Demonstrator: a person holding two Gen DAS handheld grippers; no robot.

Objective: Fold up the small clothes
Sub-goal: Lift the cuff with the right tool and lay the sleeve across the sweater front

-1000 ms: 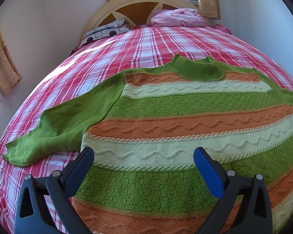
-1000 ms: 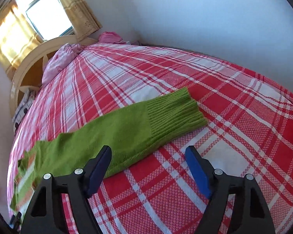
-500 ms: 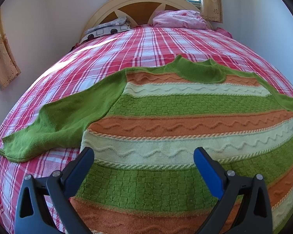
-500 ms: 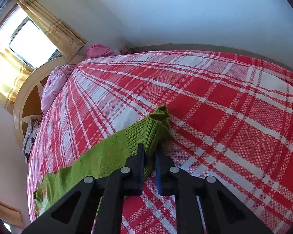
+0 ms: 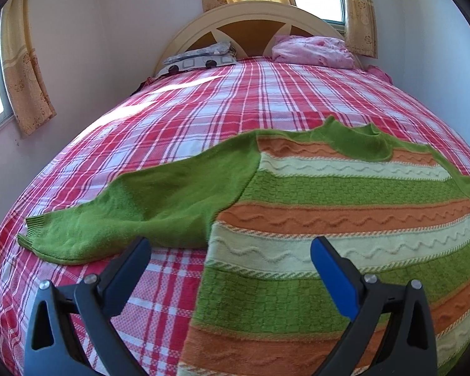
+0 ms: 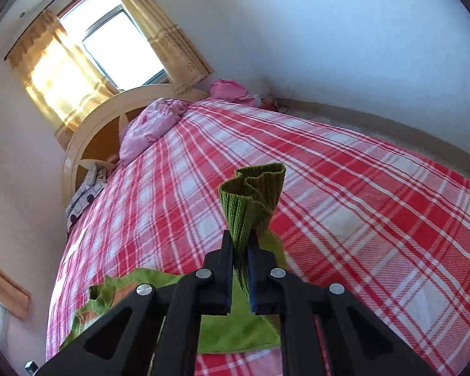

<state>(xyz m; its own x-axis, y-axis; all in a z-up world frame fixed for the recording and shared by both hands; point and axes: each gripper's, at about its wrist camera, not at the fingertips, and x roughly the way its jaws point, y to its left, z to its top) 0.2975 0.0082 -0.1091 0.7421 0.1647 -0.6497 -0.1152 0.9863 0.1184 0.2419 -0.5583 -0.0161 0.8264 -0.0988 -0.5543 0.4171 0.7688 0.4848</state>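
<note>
Sweater (image 5: 344, 219), striped in green, orange and cream, lies spread flat on the bed (image 5: 228, 106) with its red plaid cover, collar toward the headboard (image 5: 250, 22) and one green sleeve (image 5: 141, 213) stretched out toward the bed's side edge. Two pillows, one pink (image 5: 310, 51) and one patterned (image 5: 200, 58), rest against the headboard. The left gripper (image 5: 230, 258) hovers over the sweater's side edge, its fingers spread wide with nothing between them. The right gripper (image 6: 241, 255) has its fingers clamped on the ribbed cuff (image 6: 250, 194) of the other sleeve, lifted clear of the bed near its far side edge.
</note>
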